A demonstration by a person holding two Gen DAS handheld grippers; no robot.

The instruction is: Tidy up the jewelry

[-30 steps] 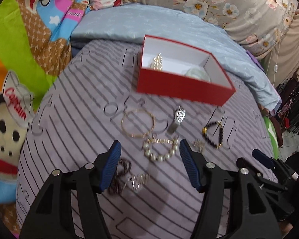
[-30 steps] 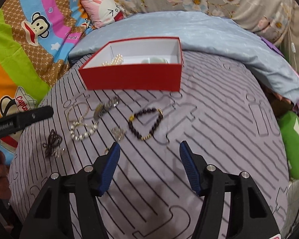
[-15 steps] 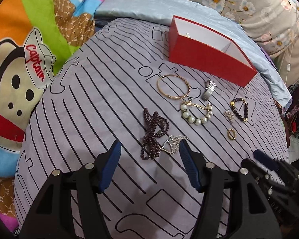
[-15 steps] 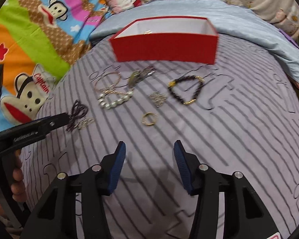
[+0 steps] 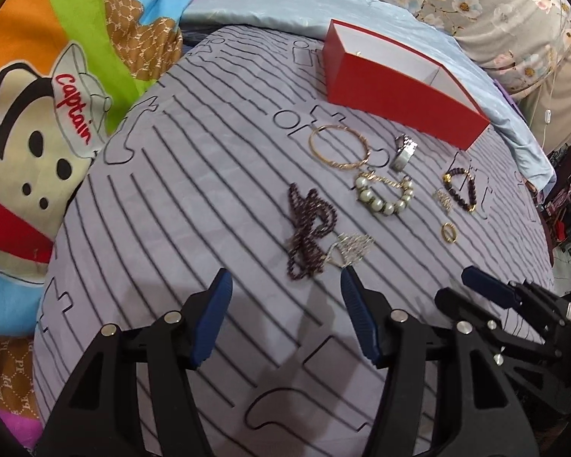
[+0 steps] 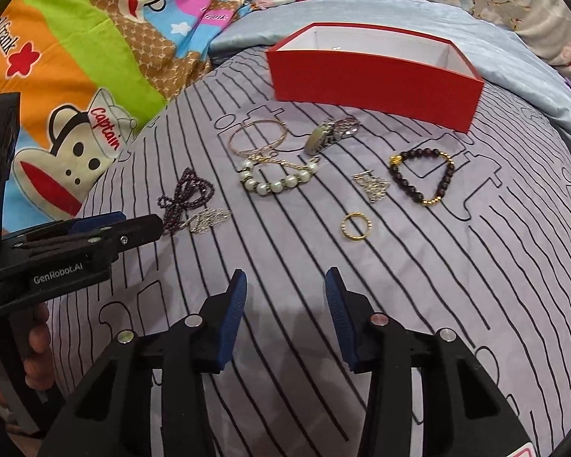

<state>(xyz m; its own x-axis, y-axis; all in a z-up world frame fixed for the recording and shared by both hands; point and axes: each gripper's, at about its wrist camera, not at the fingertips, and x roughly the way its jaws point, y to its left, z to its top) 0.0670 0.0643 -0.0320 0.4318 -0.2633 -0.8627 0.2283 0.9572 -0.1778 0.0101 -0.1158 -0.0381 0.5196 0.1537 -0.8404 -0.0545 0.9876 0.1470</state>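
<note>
Jewelry lies loose on the bed at 12 o'clock of the spread, empty left gripper (image 5: 285, 285), its nearest dark bead string (image 5: 308, 228) looking light and limp, best pinched at its bunched middle.

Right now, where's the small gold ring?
On the striped sheet, the gold ring lies just ahead of the open right tool, below the silver charm.

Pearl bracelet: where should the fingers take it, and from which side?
Come from above and pinch the pearl bracelet across its pearl arc, one finger inside the loop. It lies flat, and its chain end touches the gold bangle.
</note>
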